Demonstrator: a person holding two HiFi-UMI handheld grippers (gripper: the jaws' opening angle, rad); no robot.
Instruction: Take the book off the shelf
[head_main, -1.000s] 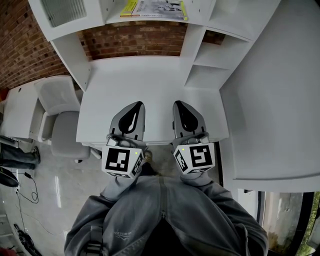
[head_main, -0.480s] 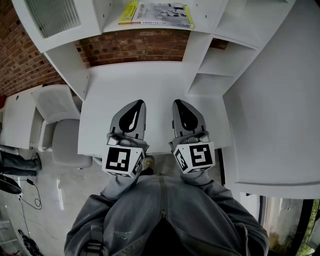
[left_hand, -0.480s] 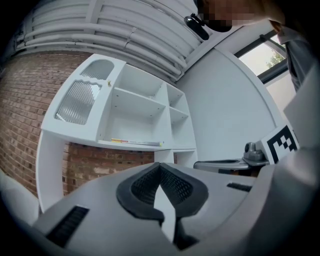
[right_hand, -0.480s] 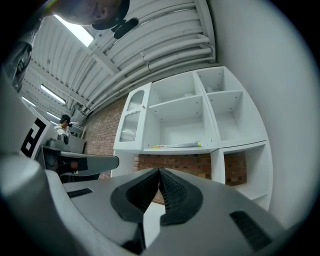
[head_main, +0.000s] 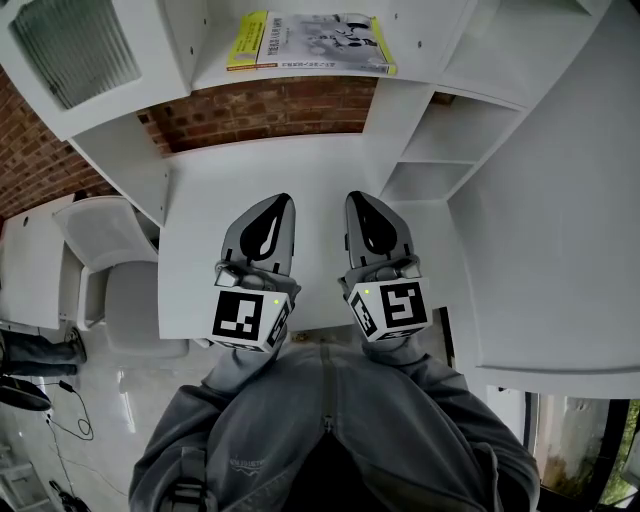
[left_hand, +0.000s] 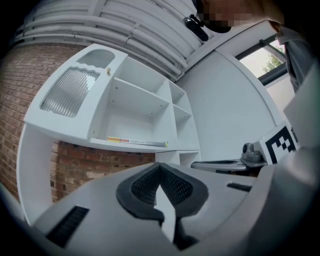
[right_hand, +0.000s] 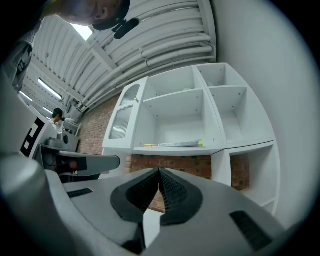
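A thin book (head_main: 308, 42) with a yellow spine edge and a grey cover lies flat on a white shelf (head_main: 400, 78) above the desk, at the top of the head view. It shows edge-on as a book (left_hand: 136, 141) in the left gripper view and as a book (right_hand: 173, 144) in the right gripper view. My left gripper (head_main: 282, 203) and right gripper (head_main: 354, 201) hang side by side over the white desk (head_main: 200, 230), well short of the book. Both are shut with nothing between their jaws.
The white shelf unit has open cubbies (head_main: 440, 165) at the right and a ribbed glass door (head_main: 75, 45) at the left. A brick wall (head_main: 260, 110) backs the desk. A white chair (head_main: 115, 270) stands at the left. A white cabinet face (head_main: 560, 220) fills the right.
Both grippers have moved forward toward the desk and shelf together. The book and shelf now show lower and larger at the top of the head view.
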